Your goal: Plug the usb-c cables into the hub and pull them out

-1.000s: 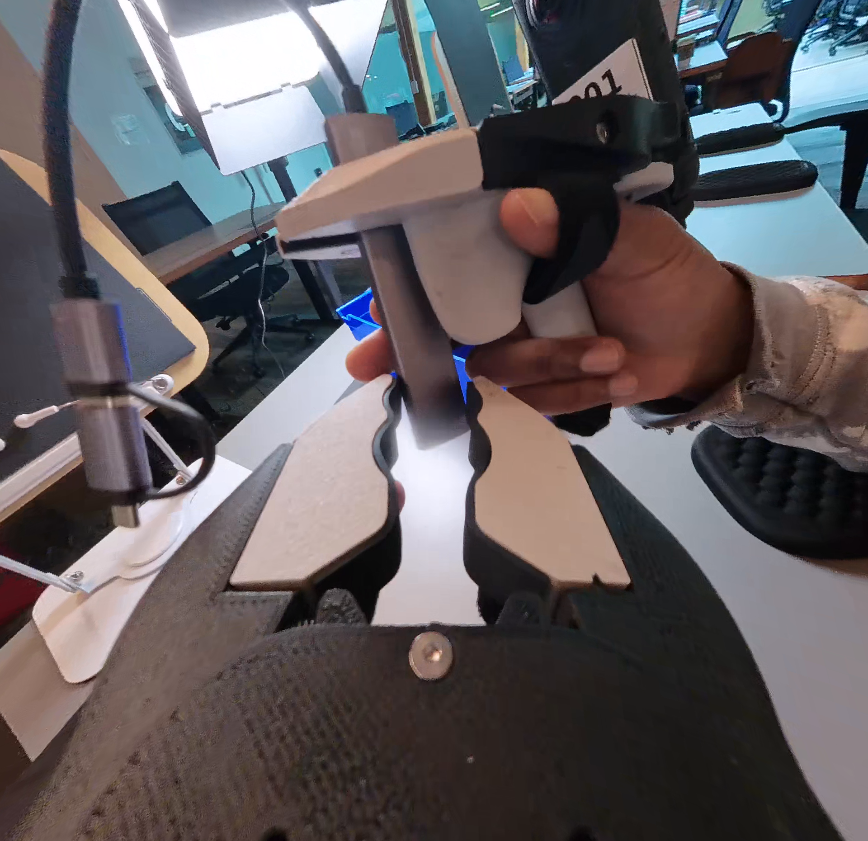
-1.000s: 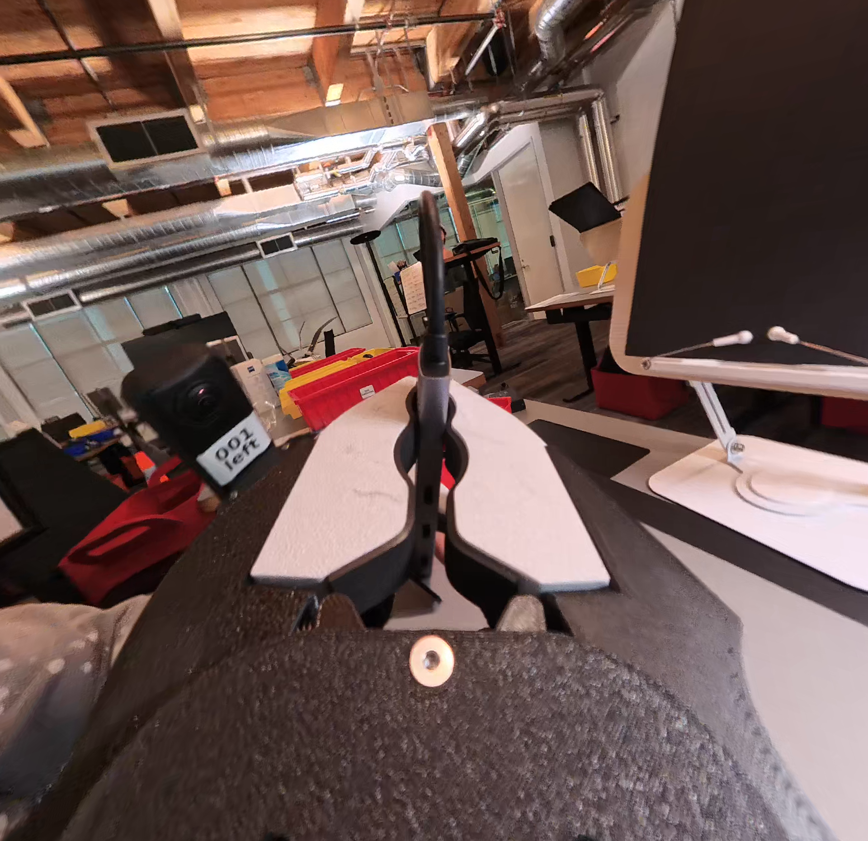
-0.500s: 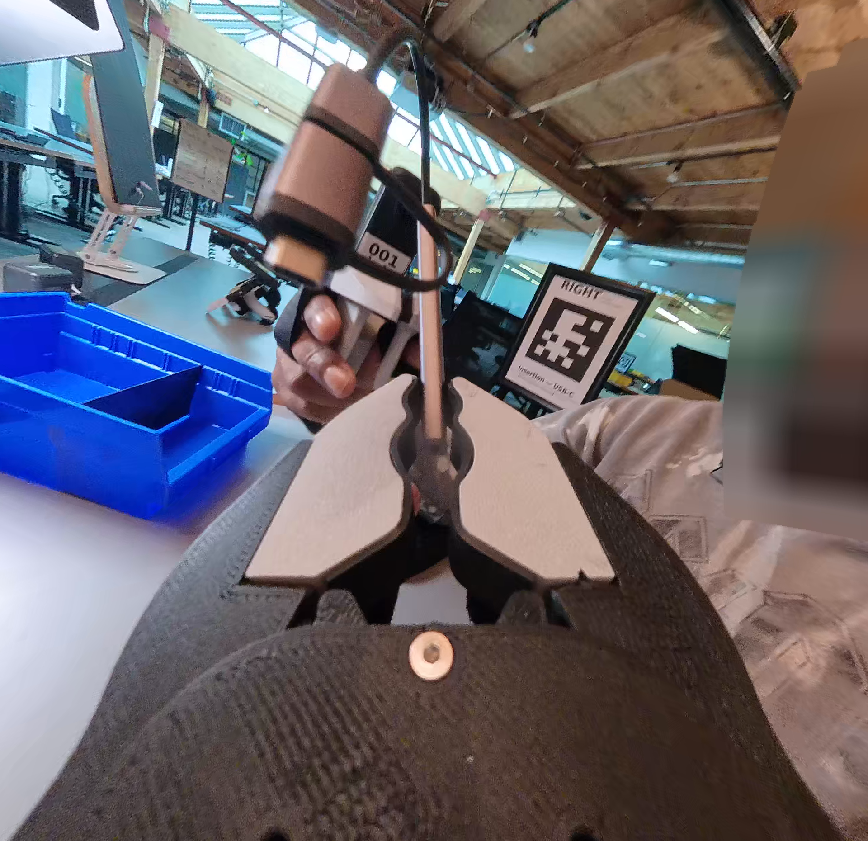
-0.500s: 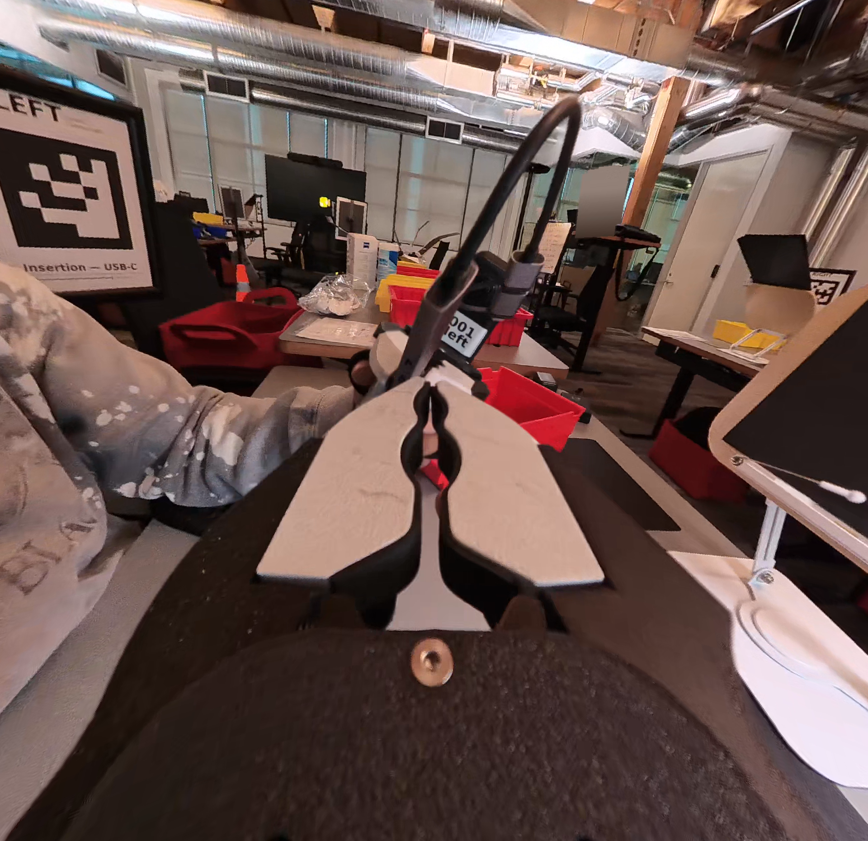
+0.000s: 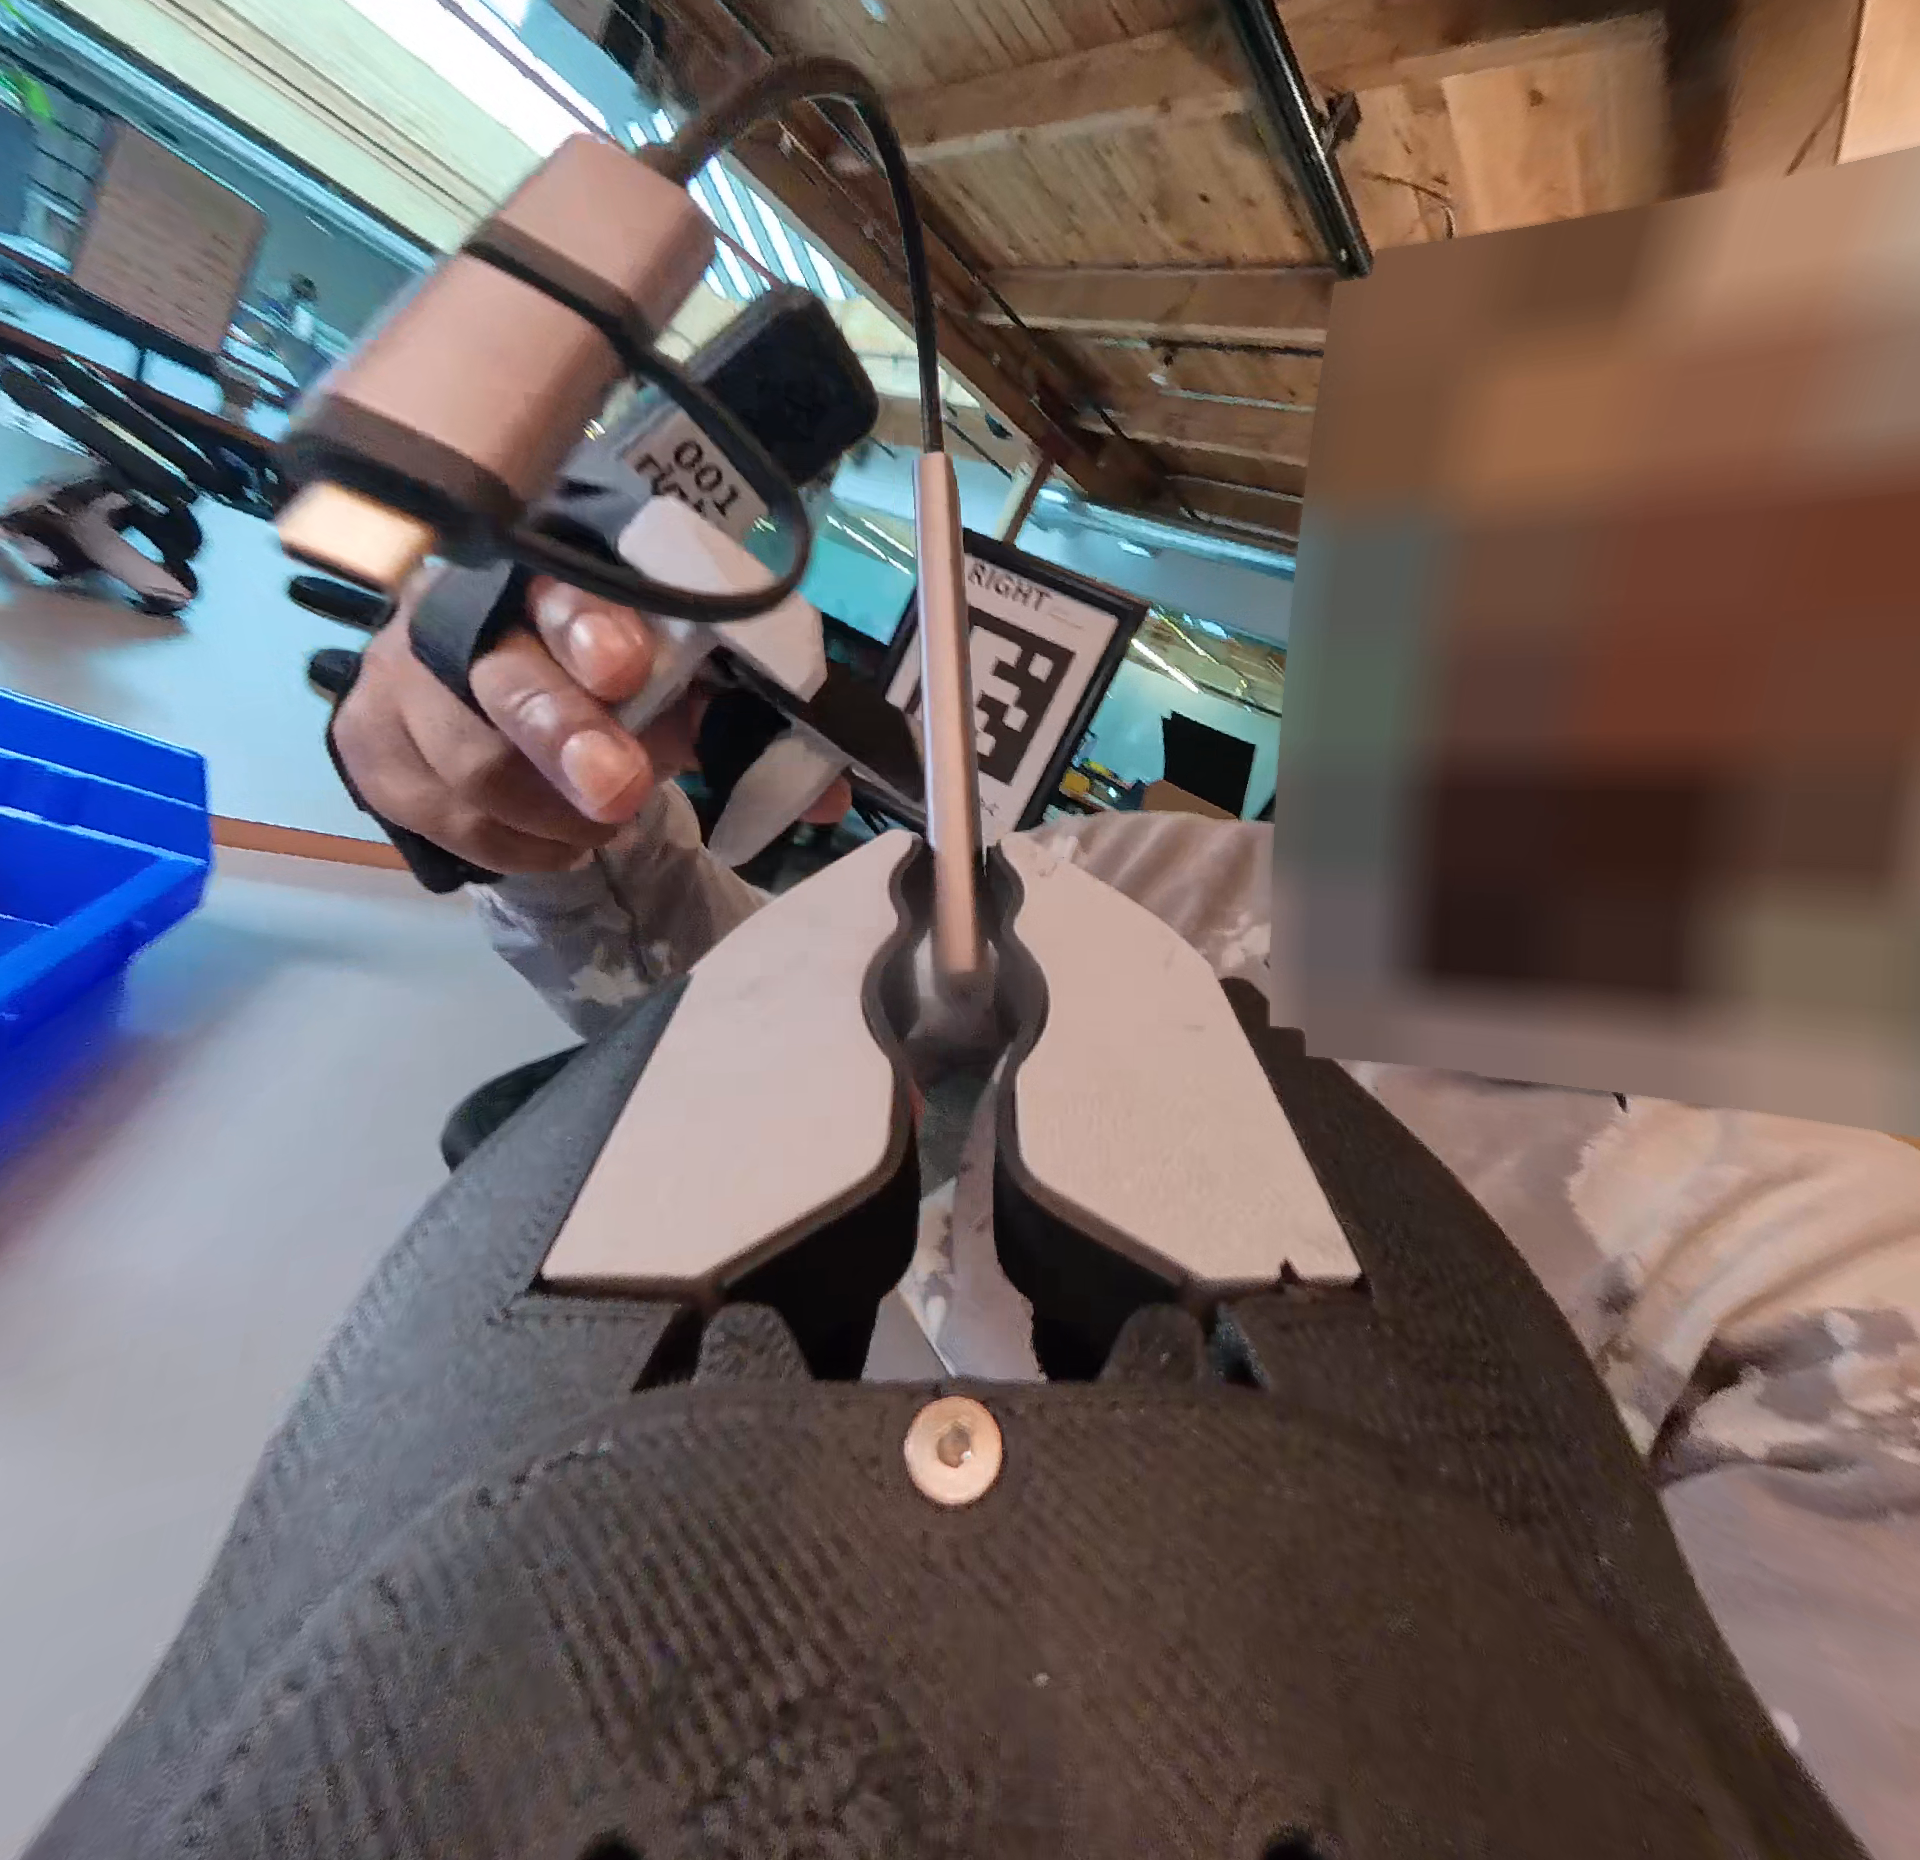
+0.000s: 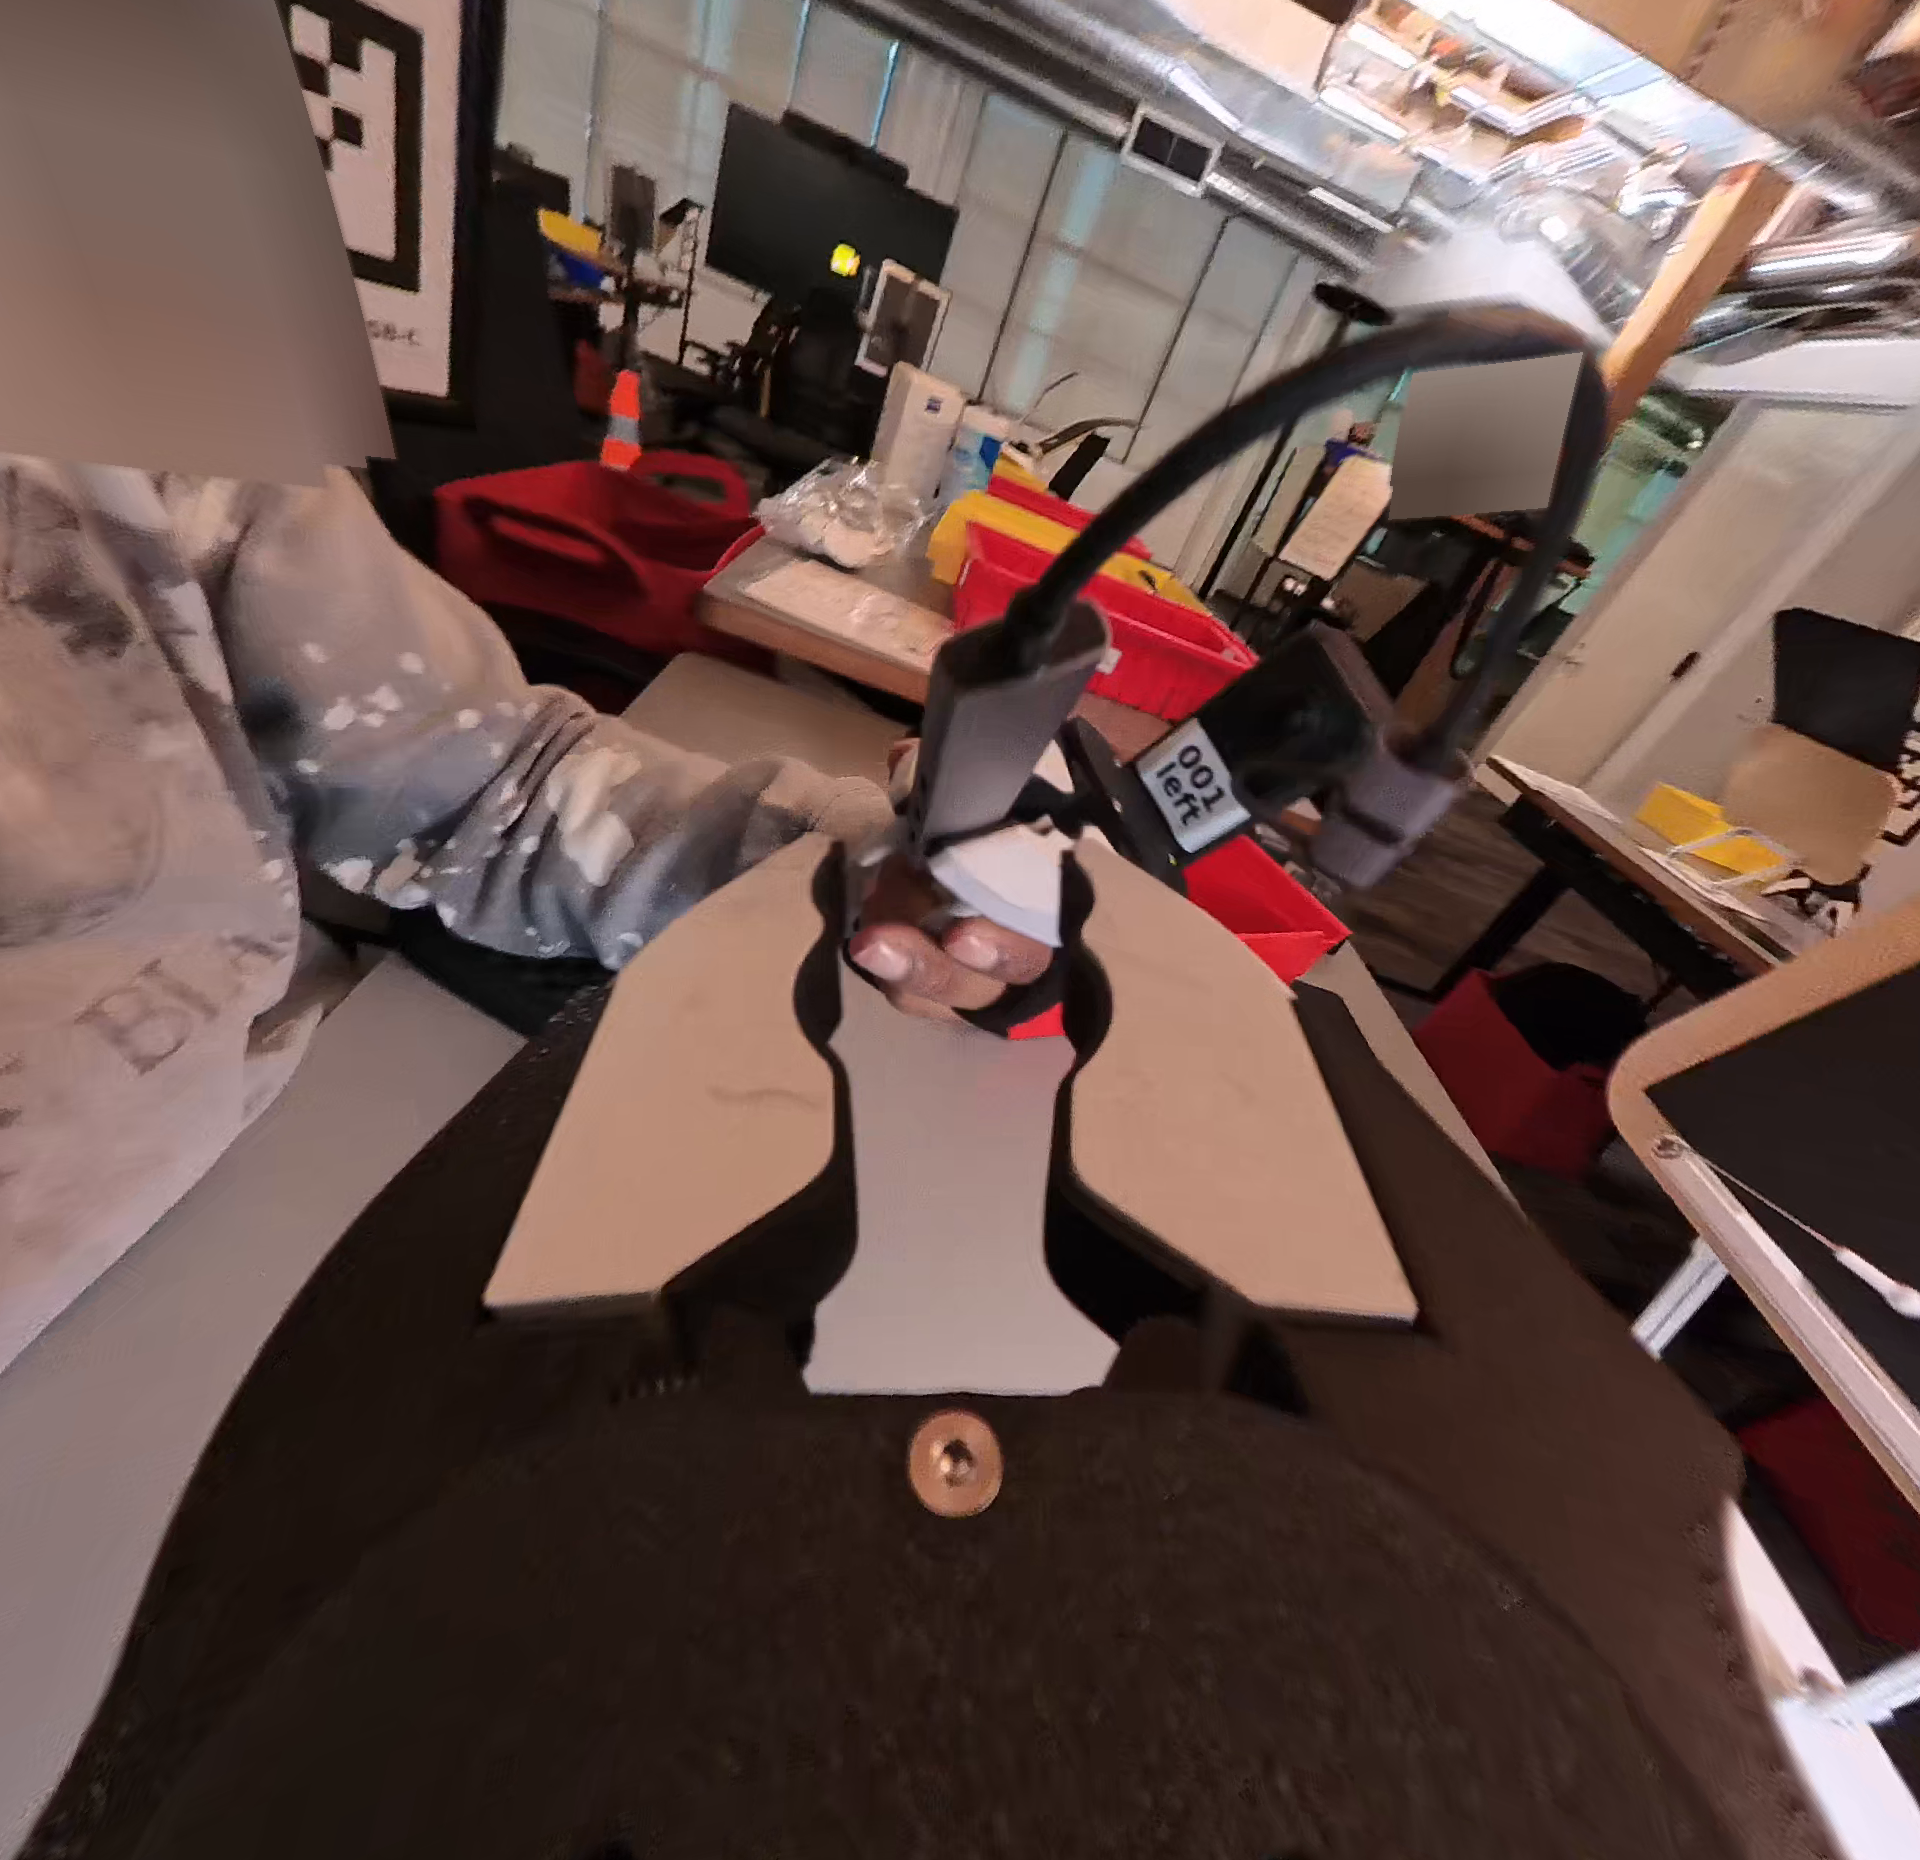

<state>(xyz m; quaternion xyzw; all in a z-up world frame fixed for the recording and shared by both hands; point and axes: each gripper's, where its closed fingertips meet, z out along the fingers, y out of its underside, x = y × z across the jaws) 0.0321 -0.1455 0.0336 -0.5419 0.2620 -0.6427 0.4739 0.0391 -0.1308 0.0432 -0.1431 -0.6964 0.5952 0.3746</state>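
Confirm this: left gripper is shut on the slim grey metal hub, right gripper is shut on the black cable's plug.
Wrong on the right gripper: the right wrist view shows its jaws apart, holding nothing. The black cable's plug dangles free. The left gripper is indeed shut on the slim grey metal hub.

hub (image 5: pixel 951 771): slim grey, upright, clamped | usb-c plug (image 5: pixel 468 376): dangling, unplugged

Grey hub (image 5: pixel 948 730), black cable (image 6: pixel 1195 460), blue bin (image 5: pixel 83 875), white-speckled grey sleeve (image 6: pixel 468 771).
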